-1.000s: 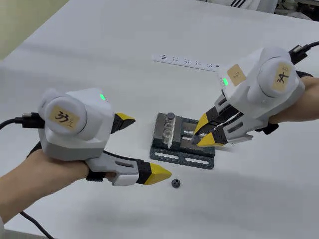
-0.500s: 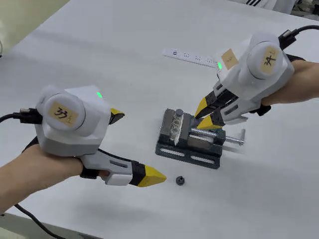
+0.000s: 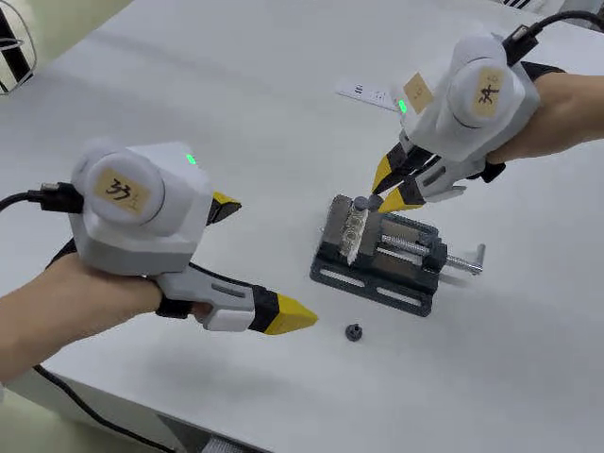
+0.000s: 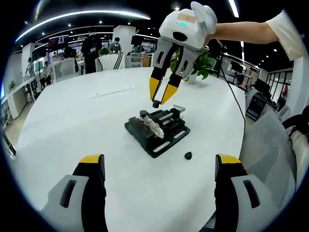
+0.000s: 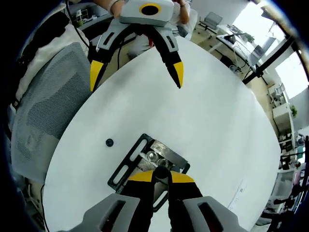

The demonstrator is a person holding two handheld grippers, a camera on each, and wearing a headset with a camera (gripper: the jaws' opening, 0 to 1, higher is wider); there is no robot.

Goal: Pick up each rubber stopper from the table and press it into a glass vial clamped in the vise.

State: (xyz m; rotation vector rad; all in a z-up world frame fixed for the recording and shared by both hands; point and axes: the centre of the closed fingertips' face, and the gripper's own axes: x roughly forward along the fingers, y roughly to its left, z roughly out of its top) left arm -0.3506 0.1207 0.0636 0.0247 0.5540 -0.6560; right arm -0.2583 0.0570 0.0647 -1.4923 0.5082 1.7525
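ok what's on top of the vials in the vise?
A dark stopper sits on the end vial; the other vials look open. The right gripper, shut on a second stopper, covers that end in its own view.

White round table; grey mesh chair; ceiling strip lights

A white table carries three things. A dark bench vise stands near its middle on a slotted base plate. A small dark rubber stopper lies loose near the vise's base, apart from it. A white power strip lies flat farther back.
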